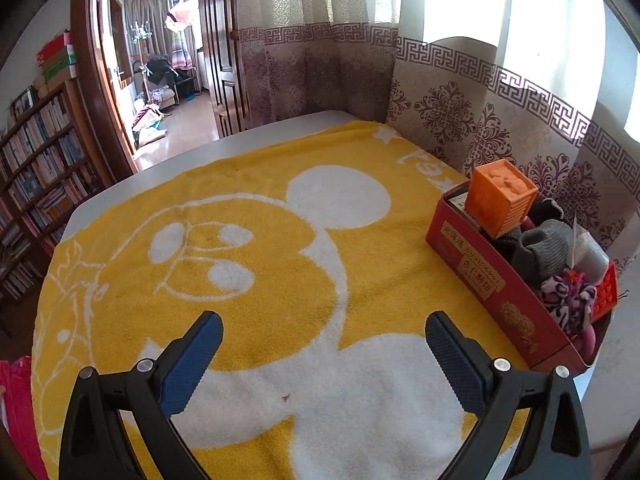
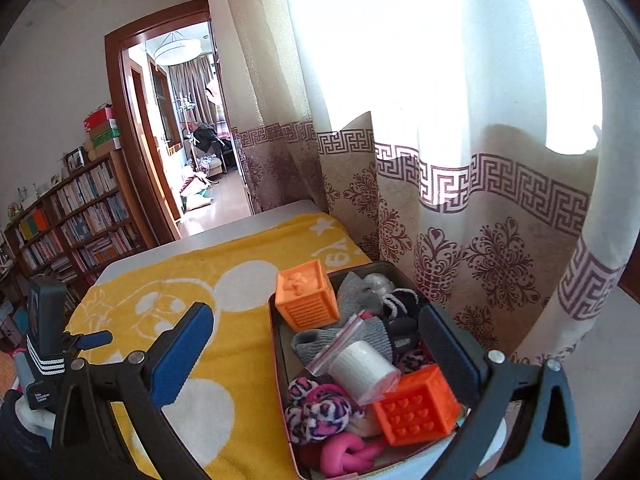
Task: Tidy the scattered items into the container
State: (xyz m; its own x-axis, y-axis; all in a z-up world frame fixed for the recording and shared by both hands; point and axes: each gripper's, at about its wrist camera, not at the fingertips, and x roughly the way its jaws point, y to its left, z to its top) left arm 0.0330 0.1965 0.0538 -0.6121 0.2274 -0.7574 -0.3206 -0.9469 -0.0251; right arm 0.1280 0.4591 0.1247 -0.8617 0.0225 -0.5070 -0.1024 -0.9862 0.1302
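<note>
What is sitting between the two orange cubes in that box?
In the right wrist view, between the far orange cube and the near orange cube lie grey socks and a white roll in a clear bag, inside the box.

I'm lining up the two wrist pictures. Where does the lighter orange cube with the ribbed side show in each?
Left wrist: the orange cube sits at right of centre, propped on the far end of the red box.
Right wrist: the cube is just below centre, at the box's far left corner.
Shared landmark: the yellow towel.
</note>
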